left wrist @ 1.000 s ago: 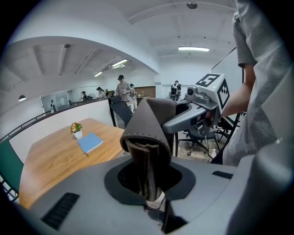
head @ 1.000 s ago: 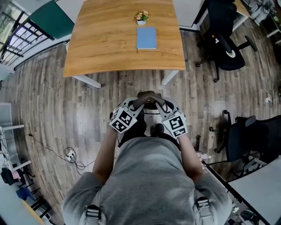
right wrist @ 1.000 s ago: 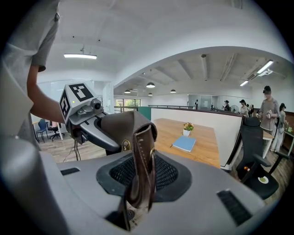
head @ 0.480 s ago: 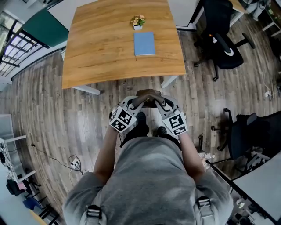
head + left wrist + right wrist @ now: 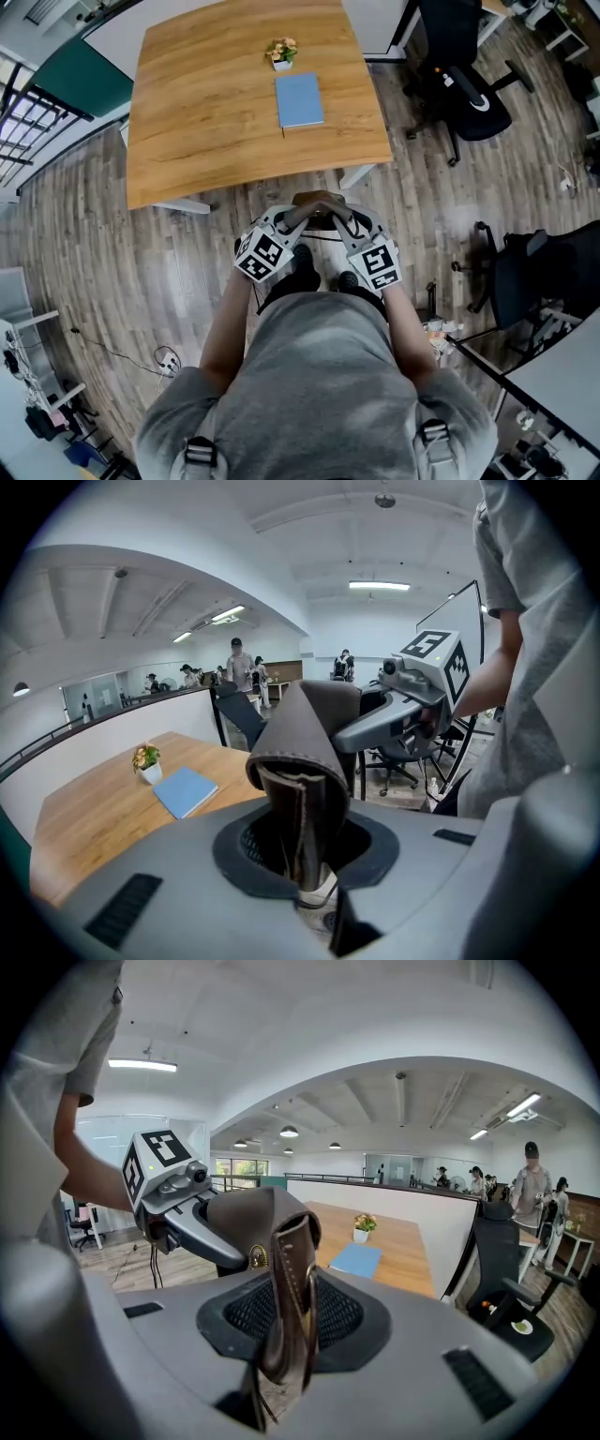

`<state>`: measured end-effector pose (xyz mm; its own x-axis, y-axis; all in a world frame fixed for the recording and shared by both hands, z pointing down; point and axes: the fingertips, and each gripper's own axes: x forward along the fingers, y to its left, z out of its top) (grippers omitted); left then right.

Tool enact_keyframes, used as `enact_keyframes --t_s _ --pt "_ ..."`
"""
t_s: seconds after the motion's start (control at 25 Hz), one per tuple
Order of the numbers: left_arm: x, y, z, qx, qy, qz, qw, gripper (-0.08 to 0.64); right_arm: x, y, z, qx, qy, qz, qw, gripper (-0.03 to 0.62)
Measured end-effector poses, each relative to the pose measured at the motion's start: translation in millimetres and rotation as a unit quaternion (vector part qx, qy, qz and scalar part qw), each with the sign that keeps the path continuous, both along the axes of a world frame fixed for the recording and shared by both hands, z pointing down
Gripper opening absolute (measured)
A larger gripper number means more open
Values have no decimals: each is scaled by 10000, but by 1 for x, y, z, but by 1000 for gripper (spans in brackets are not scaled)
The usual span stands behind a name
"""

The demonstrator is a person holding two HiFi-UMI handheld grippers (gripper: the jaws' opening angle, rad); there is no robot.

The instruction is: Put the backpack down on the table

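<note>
Before the table (image 5: 187, 122), left gripper (image 5: 300, 215) and right gripper (image 5: 339, 215) clamp the backpack handle (image 5: 319, 200)

Shirt: plain grey T-shirt (image 5: 319, 375) with short, loose sleeves (image 5: 497, 555)
Shoulders: a grey strap (image 5: 199, 453) with a dark buckle on each side
Feet: dark shoes (image 5: 302, 269)
Left tool (image 5: 302, 212): smooth light grey shell, black mesh ring (image 5: 251, 836) round the jaw opening, dark slot (image 5: 127, 909) on top
Right tool (image 5: 342, 214): same grey shell, mesh and slots
Cubes: a white cube (image 5: 262, 255) on each tool, with black square markers on its faces
</note>
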<state>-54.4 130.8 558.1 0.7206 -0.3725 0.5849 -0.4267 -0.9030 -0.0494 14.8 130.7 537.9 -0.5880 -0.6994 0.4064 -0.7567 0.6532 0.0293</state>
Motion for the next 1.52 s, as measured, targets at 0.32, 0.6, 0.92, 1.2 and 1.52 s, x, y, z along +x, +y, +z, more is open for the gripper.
enact_keyframes --t_s 0.32,0.6,0.92,1.2,1.52 --pt "-16 -15 -3 52 -64 221 9997 63 -16 -14 -1 68 -50 177 9998 95" --pt "-38 -29 -5 126 -92 190 9997 63 -37 -26 -4 183 -59 142 9997 95" --pt "-51 -38 -5 155 -129 92 9998 64 -51 -37 -2 205 -67 22 9998 95" --pt "-57 -64 -1 176 -172 -25 9997 64 -56 -65 2 231 -83 -111 9996 96" --pt "-50 -94 -5 243 -179 -17 9995 64 -49 -94 -1 268 -110 -71 9996 97"
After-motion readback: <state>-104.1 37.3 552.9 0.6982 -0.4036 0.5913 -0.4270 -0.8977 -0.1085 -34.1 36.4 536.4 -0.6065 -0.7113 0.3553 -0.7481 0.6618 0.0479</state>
